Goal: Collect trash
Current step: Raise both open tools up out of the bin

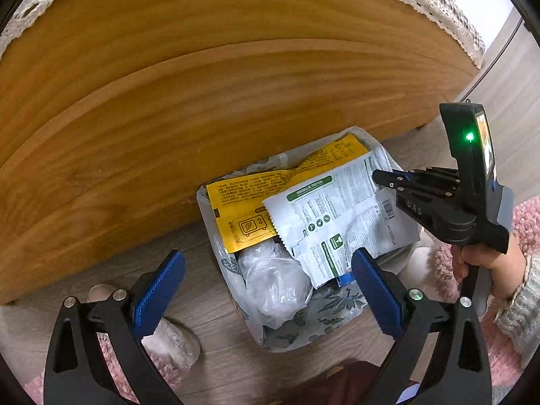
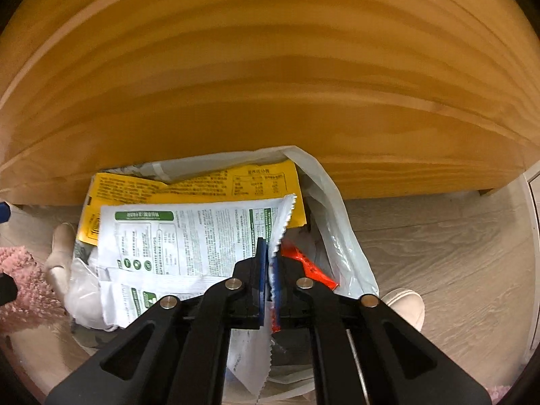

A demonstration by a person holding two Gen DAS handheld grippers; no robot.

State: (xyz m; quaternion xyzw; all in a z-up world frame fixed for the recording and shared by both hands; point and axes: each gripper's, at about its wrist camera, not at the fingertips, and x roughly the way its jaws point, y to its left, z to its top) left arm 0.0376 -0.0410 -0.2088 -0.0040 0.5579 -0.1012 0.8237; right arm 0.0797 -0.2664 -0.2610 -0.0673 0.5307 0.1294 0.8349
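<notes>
A trash bin lined with a leaf-print plastic bag [image 1: 314, 324] stands on the floor against a wooden cabinet. In it lie a yellow pouch [image 1: 249, 202], crumpled clear plastic [image 1: 276, 280] and a white and green printed pouch [image 1: 341, 216]. My right gripper [image 2: 269, 249] is shut on the serrated edge of the white pouch [image 2: 189, 233], holding it over the bin; it also shows in the left wrist view [image 1: 388, 179]. A red wrapper [image 2: 307, 266] lies just beyond its fingers. My left gripper [image 1: 266, 287] is open and empty above the near side of the bin.
The wooden cabinet [image 1: 202, 84] rises directly behind the bin. A lace cloth [image 1: 435, 3] hangs over its top. Pink rug [image 1: 526, 222] lies at the right, and slippered feet [image 1: 168, 337] stand on the wood floor near the bin.
</notes>
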